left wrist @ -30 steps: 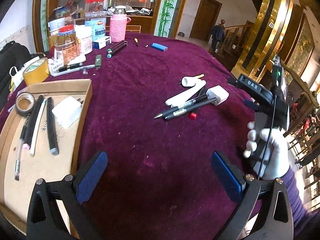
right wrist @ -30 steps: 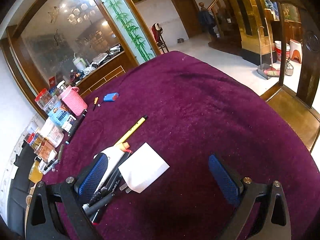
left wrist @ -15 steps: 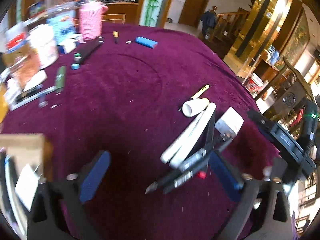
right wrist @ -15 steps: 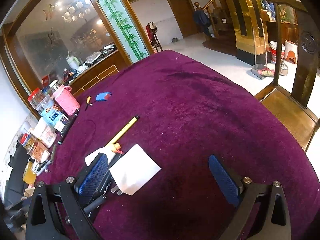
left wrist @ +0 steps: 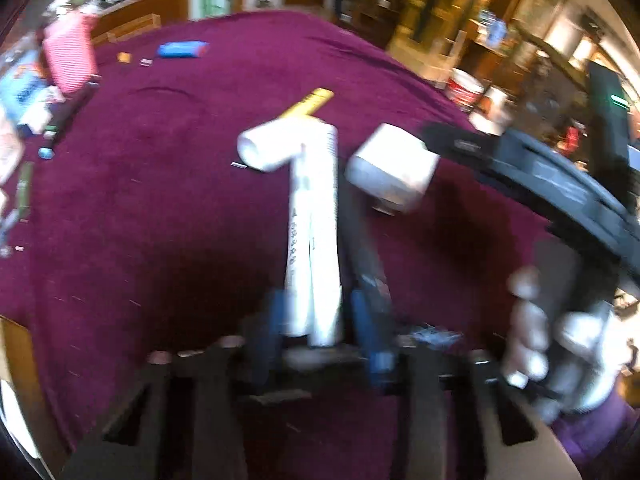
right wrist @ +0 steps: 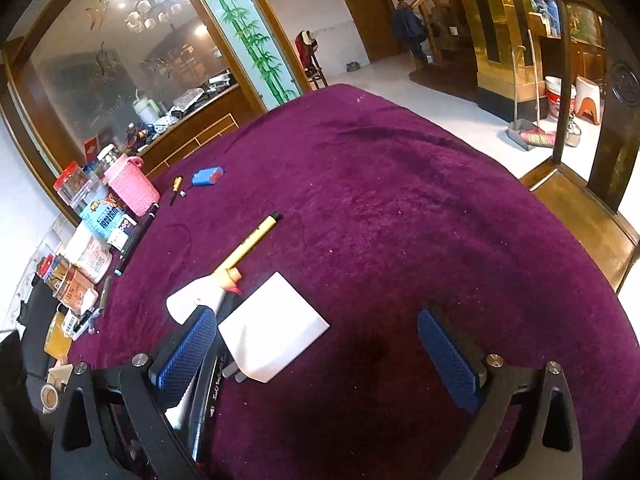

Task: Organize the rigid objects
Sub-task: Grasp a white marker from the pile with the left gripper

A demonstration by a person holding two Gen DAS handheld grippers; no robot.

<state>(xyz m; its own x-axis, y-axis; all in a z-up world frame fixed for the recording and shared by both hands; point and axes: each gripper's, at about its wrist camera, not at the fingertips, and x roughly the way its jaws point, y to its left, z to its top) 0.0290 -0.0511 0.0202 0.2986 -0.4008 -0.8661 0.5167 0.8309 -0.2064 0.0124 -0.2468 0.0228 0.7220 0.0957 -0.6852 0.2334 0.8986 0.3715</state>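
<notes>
Left wrist view is motion-blurred. Far left on the maroon tablecloth (left wrist: 160, 208), a pink cup (left wrist: 70, 54) and a blue lighter (left wrist: 182, 49) are seen. At centre, the left gripper (left wrist: 316, 320) is closed around the near end of two long white tubes (left wrist: 314, 232) lying side by side; a short white cylinder (left wrist: 272, 148) and a yellow pen (left wrist: 308, 103) lie at their far end. Just right, a white charger block (left wrist: 390, 172) is seen, with dark pens (left wrist: 362, 248) beside the tubes.

Right wrist view: jars and the pink cup (right wrist: 132, 191) at left, yellow pen (right wrist: 250, 242) further in. The right gripper (right wrist: 320, 350) is spread wide, nothing held; its left pad (right wrist: 186, 354) is beside the charger block (right wrist: 272, 330).
</notes>
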